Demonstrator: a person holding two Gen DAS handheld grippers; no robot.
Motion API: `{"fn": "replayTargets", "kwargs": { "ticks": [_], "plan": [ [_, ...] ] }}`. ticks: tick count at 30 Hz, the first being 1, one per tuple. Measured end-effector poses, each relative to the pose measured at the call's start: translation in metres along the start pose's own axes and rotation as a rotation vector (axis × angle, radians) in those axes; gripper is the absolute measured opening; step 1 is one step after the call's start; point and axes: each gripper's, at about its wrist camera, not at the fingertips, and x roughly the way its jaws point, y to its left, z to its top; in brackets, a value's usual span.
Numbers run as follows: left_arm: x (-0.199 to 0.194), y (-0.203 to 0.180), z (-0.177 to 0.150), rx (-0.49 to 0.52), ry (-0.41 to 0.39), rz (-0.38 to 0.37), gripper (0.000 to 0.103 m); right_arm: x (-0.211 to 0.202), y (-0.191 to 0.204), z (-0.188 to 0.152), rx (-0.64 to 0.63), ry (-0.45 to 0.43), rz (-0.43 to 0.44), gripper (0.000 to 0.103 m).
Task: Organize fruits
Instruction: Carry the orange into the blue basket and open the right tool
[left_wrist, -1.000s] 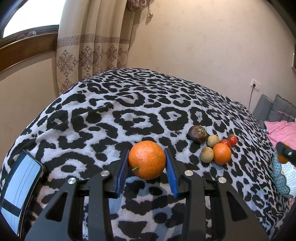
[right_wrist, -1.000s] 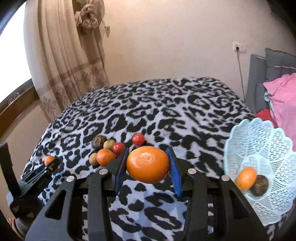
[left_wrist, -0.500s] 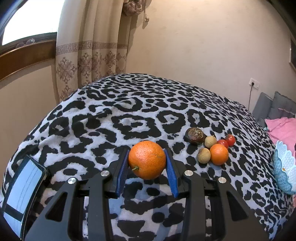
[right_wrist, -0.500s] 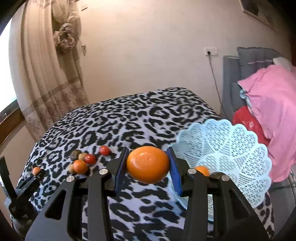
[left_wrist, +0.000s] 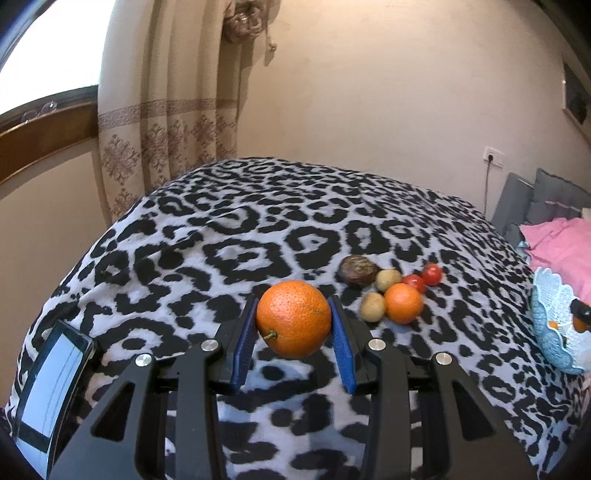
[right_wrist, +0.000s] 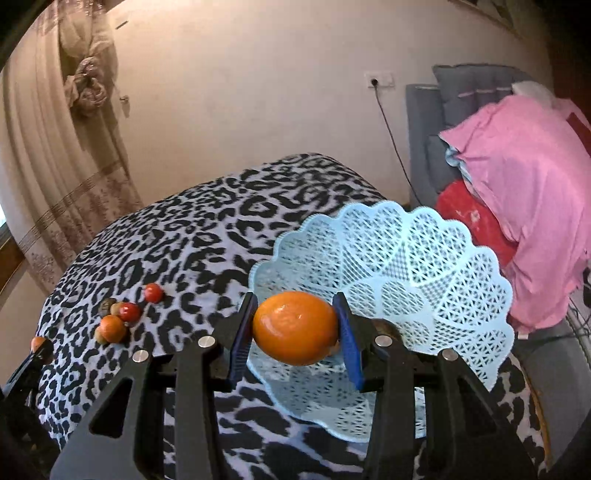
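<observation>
Our left claw (left_wrist: 293, 325) grips an orange (left_wrist: 293, 318) between its blue pads (left_wrist: 243, 341), lifted clear of the bed (left_wrist: 229, 236) with its leopard-print cover. Our right claw (right_wrist: 295, 328) is closed on a smoother, flatter mandarin (right_wrist: 295, 326), held over the near rim of the pale blue lattice basket (right_wrist: 424, 266). Something brown shows in the basket just behind the right pad, too hidden to name.

Loose fruit lies in a cluster on the bed, ahead and right of the left claw: a dark wrinkled fruit (left_wrist: 357, 271), two small tan ones (left_wrist: 388, 279) (left_wrist: 372, 307), a small orange (left_wrist: 403, 303) and two red tomatoes (left_wrist: 414, 282) (left_wrist: 431, 274). They sit touching or just beside one another. In the right view one tomato (right_wrist: 153, 292) stands a little apart from the rest of the cluster (right_wrist: 114, 325), and the left claw with its orange shows at the far left edge (right_wrist: 38, 345).

A phone (left_wrist: 51, 384) lies at the bed's near left corner. Nothing on the cover lies between the cluster and the basket. A curtain (left_wrist: 166, 110) hangs at the far left, a wall socket (right_wrist: 379, 79) with a cord sits behind, and pink bedding (right_wrist: 524, 192) is piled over a red cushion (right_wrist: 469, 221) right beside the basket's far side.
</observation>
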Motion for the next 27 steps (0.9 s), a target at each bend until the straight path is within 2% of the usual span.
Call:
{"fn": "replayTargets", "kwargs": {
  "ticks": [8,21,27],
  "plan": [
    [-0.019,-0.032,0.011,0.054,-0.045,-0.051,0.038,0.009,-0.024,-0.005,0.054,0.03,-0.016,0.043],
    [-0.034,-0.067,0.021,0.117,-0.072,-0.098,0.038,0.015,-0.037,-0.008,0.087,0.055,-0.011,0.044],
    [-0.039,-0.081,0.025,0.141,-0.085,-0.124,0.038,0.009,-0.037,-0.008,0.084,0.032,-0.004,0.055]
  ]
}}
